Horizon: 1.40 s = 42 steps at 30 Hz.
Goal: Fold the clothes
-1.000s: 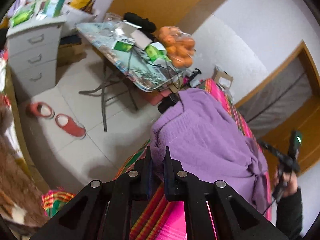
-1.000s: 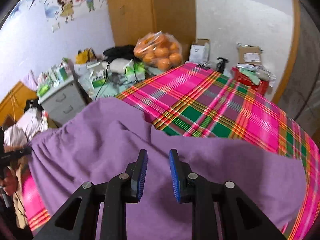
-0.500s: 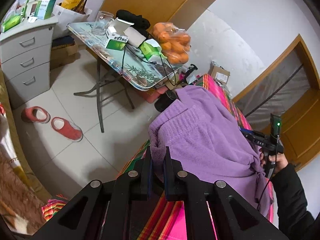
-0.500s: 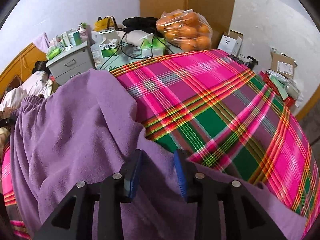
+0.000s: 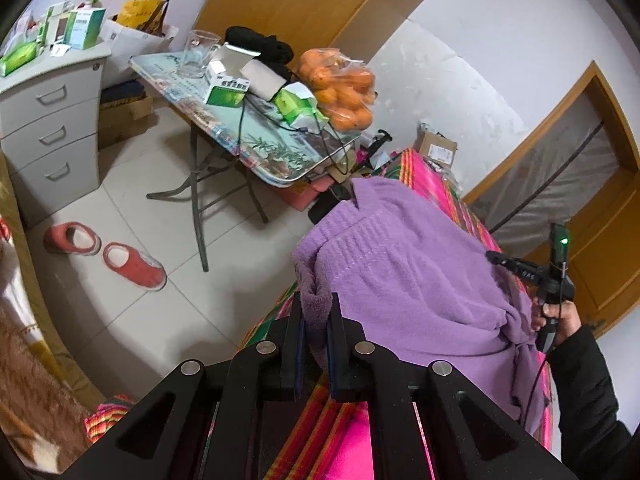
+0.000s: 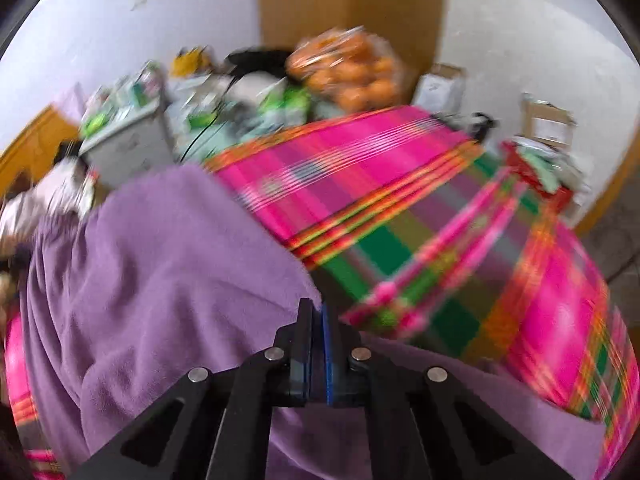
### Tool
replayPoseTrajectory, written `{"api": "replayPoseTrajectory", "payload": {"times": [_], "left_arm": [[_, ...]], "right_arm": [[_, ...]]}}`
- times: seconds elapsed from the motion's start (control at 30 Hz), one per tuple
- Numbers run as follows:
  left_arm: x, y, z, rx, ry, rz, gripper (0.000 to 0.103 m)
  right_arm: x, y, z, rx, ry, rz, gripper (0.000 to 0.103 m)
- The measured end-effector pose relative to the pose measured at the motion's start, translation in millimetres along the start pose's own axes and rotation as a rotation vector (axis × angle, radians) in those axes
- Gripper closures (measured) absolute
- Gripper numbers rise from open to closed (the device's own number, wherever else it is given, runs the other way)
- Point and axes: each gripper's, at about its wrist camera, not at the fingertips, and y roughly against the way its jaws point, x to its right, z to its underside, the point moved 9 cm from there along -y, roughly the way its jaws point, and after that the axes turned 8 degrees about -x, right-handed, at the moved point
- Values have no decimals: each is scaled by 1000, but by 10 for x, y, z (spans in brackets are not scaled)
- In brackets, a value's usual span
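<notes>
A: What's your left gripper doing?

B: Your left gripper is pinching a corner of the purple garment, fleece bunched between its two pads. To the left of it you can see the red slippers on the tiled floor, then the folding table with the bag of oranges.

A: And the garment itself?

B: It's draped over the pink plaid cloth, running from your left gripper across to your right hand.

A: The right gripper?

B: Its jaws have just been closing; now they're pressed together on a thin edge of the purple garment. That view is blurred, so the pinch is hard to see in detail.
</notes>
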Motion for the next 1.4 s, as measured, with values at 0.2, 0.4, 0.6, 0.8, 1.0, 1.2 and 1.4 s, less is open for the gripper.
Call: {"api": "replayPoseTrajectory", "payload": {"times": [0.2,0.4,0.6,0.8,1.0,1.2,1.4], "left_arm": [[131,-137,-24,-28,-26,44,94],[53,-63,-36,-28,-25,55,94],[-120,-36,6,-33,13,64,94],[-106,-58,27,-43,-22,73,94],[-83,-107,30,-56,-69,72,94],[-60,-136,2,-58,-90,97,94],[161,-159,-91,-47,-121,177,94]], "right_arm": [[629,226,171,-13,-177,97,97],[465,161,124,-30,-116,126,83],[-480,117,-426,53,100,1,68],[-1332,-432,-624,-35,342,-27,66],[-1407,-736,-843,-61,373,-52,60],[-1482,-879,-993,-102,358,-131,100],[-1367,-780,-1412,-1,268,-64,100]]}}
